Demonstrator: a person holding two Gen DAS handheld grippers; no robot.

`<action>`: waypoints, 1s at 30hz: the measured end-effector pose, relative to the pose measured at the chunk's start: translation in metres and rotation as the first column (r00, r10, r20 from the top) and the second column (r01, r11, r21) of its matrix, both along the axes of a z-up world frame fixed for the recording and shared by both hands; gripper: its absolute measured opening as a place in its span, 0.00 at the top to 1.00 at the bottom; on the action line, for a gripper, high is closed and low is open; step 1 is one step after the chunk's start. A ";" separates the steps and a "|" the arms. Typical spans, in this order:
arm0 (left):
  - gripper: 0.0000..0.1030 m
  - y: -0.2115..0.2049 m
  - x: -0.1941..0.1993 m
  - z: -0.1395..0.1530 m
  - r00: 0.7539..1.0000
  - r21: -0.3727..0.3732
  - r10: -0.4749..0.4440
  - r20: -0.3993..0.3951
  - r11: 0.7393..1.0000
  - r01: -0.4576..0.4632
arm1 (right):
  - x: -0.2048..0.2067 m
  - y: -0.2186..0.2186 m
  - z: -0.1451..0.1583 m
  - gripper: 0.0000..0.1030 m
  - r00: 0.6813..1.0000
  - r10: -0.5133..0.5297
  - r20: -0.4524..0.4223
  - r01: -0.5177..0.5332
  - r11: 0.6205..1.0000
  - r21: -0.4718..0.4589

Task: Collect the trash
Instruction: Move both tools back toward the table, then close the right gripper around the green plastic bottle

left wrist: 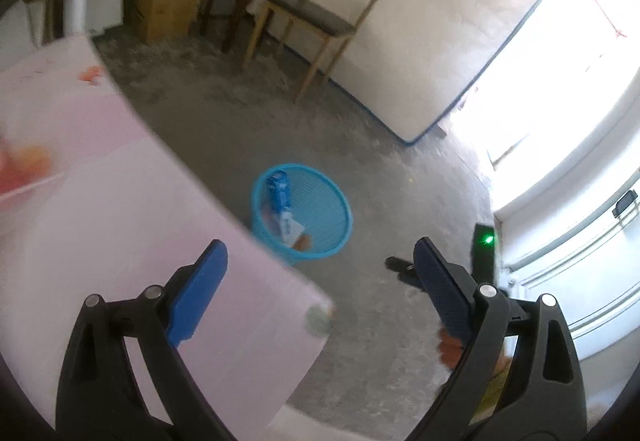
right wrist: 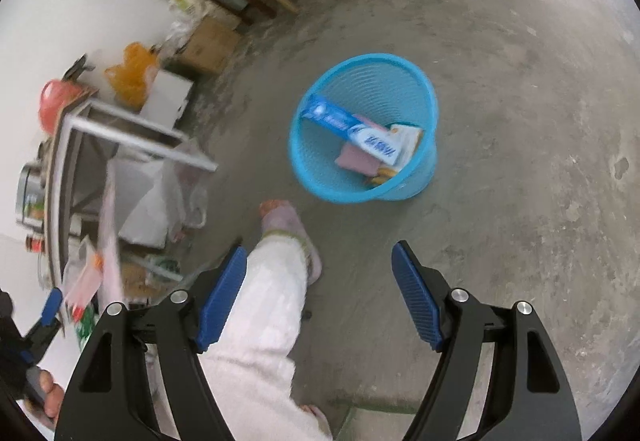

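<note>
Trash (right wrist: 374, 143) in blue basket (right wrist: 424, 89) — both tools empty, jaws apart.

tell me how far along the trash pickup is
Done: the blue basket on the floor already holds a toothpaste box and other scraps. In hand: nothing; the right gripper and left gripper are both open. Left: blurry orange bits on the pink table.
</note>
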State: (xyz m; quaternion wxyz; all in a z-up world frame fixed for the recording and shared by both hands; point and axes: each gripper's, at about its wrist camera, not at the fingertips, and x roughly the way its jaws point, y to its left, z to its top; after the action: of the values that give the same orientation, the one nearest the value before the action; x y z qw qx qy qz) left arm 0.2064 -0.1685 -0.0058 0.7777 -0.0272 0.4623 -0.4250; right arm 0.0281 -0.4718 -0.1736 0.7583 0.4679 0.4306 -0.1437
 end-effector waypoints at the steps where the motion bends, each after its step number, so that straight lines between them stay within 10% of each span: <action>1: 0.13 0.014 -0.005 0.002 1.000 -0.002 0.015 0.015 1.000 -0.015 | 0.000 0.007 0.007 0.29 1.000 0.020 0.005 -0.020 1.000 0.001; 8: 0.13 0.120 -0.044 0.008 0.982 -0.033 0.167 0.083 0.986 -0.165 | 0.029 0.061 0.076 0.23 0.973 0.204 0.105 -0.199 0.978 -0.058; 14: 0.13 0.211 -0.081 0.011 0.917 -0.077 0.347 0.199 0.938 -0.338 | 0.066 0.129 0.117 0.20 0.901 0.398 0.171 -0.383 0.917 -0.112; 20: 0.13 0.274 -0.085 0.008 0.834 -0.073 0.495 0.241 0.867 -0.494 | 0.111 0.225 0.133 0.20 0.765 0.613 0.198 -0.607 0.789 -0.098; 30: 0.13 0.344 -0.064 -0.015 0.767 -0.138 0.637 0.072 0.768 -0.625 | 0.194 0.379 0.157 0.13 0.561 0.795 0.230 -0.806 0.588 -0.069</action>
State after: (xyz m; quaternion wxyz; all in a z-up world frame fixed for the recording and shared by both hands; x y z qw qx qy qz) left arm 0.1419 0.1760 -0.0206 0.8978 -0.1979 0.3579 -0.1634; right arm 0.2223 -0.0930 -0.0164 0.7757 0.2518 0.5054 0.2818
